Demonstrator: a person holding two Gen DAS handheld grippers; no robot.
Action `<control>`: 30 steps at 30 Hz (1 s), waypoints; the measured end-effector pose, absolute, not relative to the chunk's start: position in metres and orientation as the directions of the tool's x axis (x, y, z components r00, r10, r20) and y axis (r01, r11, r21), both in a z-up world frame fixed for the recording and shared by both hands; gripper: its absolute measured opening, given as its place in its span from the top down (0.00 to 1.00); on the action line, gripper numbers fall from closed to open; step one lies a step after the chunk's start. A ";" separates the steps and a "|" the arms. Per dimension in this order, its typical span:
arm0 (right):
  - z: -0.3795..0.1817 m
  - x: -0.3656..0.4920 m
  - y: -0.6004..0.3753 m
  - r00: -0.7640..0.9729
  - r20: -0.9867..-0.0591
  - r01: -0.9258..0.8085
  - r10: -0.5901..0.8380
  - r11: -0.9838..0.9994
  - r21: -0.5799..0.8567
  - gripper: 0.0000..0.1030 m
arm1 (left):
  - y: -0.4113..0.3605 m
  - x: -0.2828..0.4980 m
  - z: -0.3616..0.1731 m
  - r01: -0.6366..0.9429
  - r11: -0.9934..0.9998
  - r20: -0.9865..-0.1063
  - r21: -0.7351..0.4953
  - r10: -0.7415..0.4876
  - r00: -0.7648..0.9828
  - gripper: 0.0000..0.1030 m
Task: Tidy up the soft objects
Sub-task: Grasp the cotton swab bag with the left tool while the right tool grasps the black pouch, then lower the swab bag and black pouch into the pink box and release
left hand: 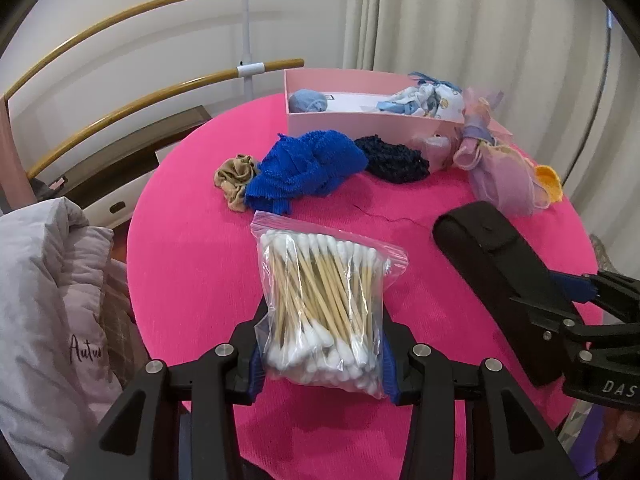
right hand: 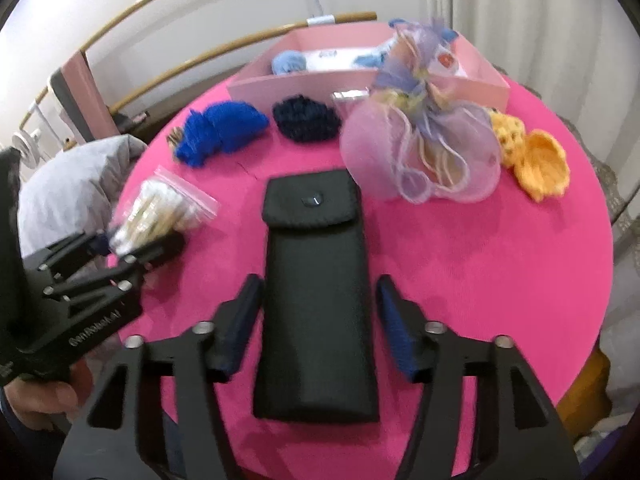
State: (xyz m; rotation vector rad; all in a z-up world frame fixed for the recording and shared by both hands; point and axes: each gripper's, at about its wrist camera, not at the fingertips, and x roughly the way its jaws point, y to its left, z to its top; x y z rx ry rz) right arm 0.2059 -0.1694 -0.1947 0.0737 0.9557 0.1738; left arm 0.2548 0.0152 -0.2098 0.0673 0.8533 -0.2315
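Beige scrunchie (left hand: 236,178) clear only leftward.

Black pouch (right hand: 316,292), hot-pink tablecloth (right hand: 460,260), royal-blue knit (left hand: 308,168).

Wrist views, angled down, sharing table (left hand: 192,240)

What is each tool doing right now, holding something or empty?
Left tool: closed on the bag of cotton swabs.
Right tool: open, its pads either side of the black pouch without pressing it.
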 end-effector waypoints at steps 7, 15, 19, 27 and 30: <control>-0.199 0.201 -0.158 0.578 -0.798 -0.152 0.170 0.983 0.099 0.64 | 0.012 0.245 -0.206 0.221 0.974 -0.752 -0.045 -0.179 0.635 0.60; -0.175 0.185 -0.156 0.616 -0.744 -0.212 0.260 0.964 0.161 0.69 | 0.020 0.227 -0.188 0.188 0.981 -0.723 -0.042 -0.160 0.672 0.61; -0.154 0.177 -0.151 0.648 -0.711 -0.235 0.275 0.959 0.157 0.70 | 0.023 0.218 -0.171 0.171 0.985 -0.704 -0.023 -0.137 0.696 0.61; -0.109 0.176 -0.141 0.708 -0.641 -0.274 0.296 0.952 0.138 0.70 | 0.026 0.209 -0.129 0.156 0.988 -0.642 -0.016 -0.130 0.756 0.61; -0.094 0.182 -0.145 0.730 -0.619 -0.270 0.291 0.954 0.130 0.70 | 0.027 0.215 -0.114 0.142 0.990 -0.622 -0.016 -0.121 0.774 0.61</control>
